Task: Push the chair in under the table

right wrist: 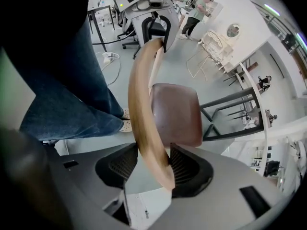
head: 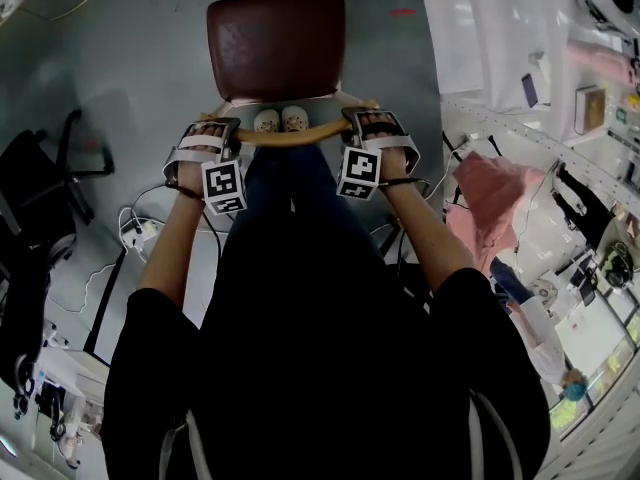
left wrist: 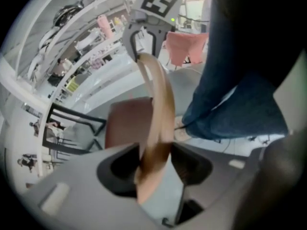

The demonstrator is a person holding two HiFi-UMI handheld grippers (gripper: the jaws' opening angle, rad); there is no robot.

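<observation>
The chair has a dark red seat (head: 275,43) and a curved wooden backrest (head: 290,136), and stands on the grey floor just ahead of my feet. My left gripper (head: 210,136) sits over the backrest's left end and my right gripper (head: 372,128) over its right end, both pointing steeply down. In the left gripper view the backrest (left wrist: 156,99) runs between the jaws of the left gripper (left wrist: 156,152), which close on it. In the right gripper view the backrest (right wrist: 141,90) fills the gap between the jaws of the right gripper (right wrist: 154,155). The seat (right wrist: 175,111) lies beyond.
A black chair (head: 40,188) stands at the left, with cables and a power strip (head: 140,233) on the floor beside my legs. A white table (head: 470,28) and shelving are at the right, with a pink cloth (head: 490,193) nearby. A black-framed table (right wrist: 230,104) stands past the seat.
</observation>
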